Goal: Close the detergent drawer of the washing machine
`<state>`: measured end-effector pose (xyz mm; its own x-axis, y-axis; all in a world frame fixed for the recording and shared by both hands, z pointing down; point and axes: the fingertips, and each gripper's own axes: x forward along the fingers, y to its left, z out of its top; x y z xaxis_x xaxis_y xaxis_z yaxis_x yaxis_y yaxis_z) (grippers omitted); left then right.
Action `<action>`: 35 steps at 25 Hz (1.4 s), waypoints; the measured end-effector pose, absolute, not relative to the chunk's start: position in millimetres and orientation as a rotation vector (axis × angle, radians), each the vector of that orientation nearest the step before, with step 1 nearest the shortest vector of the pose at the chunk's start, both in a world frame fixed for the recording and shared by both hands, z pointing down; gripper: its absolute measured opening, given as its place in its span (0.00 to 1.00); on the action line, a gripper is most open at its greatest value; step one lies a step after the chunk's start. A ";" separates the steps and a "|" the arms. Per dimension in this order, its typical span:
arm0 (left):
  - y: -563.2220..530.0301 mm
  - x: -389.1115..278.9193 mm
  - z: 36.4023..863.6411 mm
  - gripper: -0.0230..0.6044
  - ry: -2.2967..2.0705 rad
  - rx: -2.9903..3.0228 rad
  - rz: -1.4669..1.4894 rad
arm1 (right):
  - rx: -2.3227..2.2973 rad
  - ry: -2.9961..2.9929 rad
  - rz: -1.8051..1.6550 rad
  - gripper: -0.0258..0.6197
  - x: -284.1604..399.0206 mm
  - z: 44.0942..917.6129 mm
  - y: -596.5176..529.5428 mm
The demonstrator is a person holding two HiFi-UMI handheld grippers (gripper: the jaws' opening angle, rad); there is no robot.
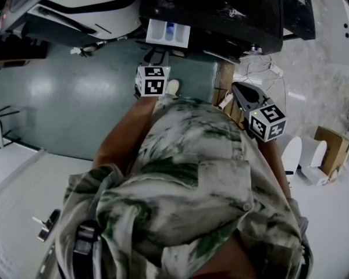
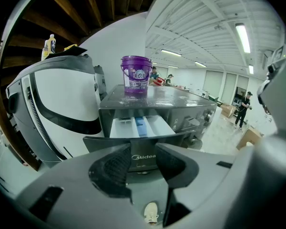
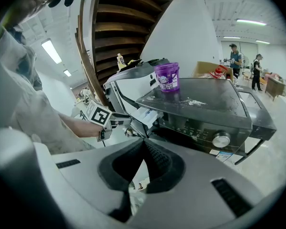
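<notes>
Closest to my head camera is the green-and-cream patterned shirt [image 1: 186,196] of the person carrying the rig, filling the lower half of that view. Beyond it the left gripper [image 2: 143,162] reaches forward, marker cube up, toward the white detergent drawer with a blue middle compartment [image 2: 140,127]. That drawer stands pulled out from the upper left front of the dark grey washing machine [image 2: 181,109], its compartments open to view from above. In the left gripper view I see the two black ribbed jaws held moderately apart with nothing clamped. The drawer's dark front panel, with its brand lettering, shows in the gap just ahead of the tips, and I cannot tell whether they touch it. The right gripper [image 3: 143,146] hangs off to the machine's right front, well apart from the drawer, pointed across the control panel with its silver round knob [image 3: 221,140]. Its jaws meet at the tips and carry nothing. On the machine's flat top sits a translucent purple plastic bucket with a handle [image 2: 136,75], upright, near the back left. A white curved appliance with a black stripe [image 2: 57,104] stands just beside the machine on its left. Down on the grey-green floor [image 1: 64,97] a pale shoe [image 2: 151,213] shows beneath the left jaws
</notes>
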<state>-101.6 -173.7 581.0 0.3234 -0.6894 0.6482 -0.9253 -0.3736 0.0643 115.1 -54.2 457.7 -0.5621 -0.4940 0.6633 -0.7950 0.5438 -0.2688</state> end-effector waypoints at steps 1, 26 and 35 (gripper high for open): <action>-174.4 -101.5 580.9 0.31 -1.425 2.171 0.748 | 1.042 -2.260 0.764 0.07 115.1 457.7 -54.2; -196.7 -97.5 579.6 0.31 -1.411 2.191 0.756 | 1.107 -2.237 0.783 0.07 120.7 458.3 -58.9; -198.4 -100.1 579.2 0.31 -1.407 2.203 0.752 | 1.139 -2.232 0.778 0.07 118.6 457.4 -53.3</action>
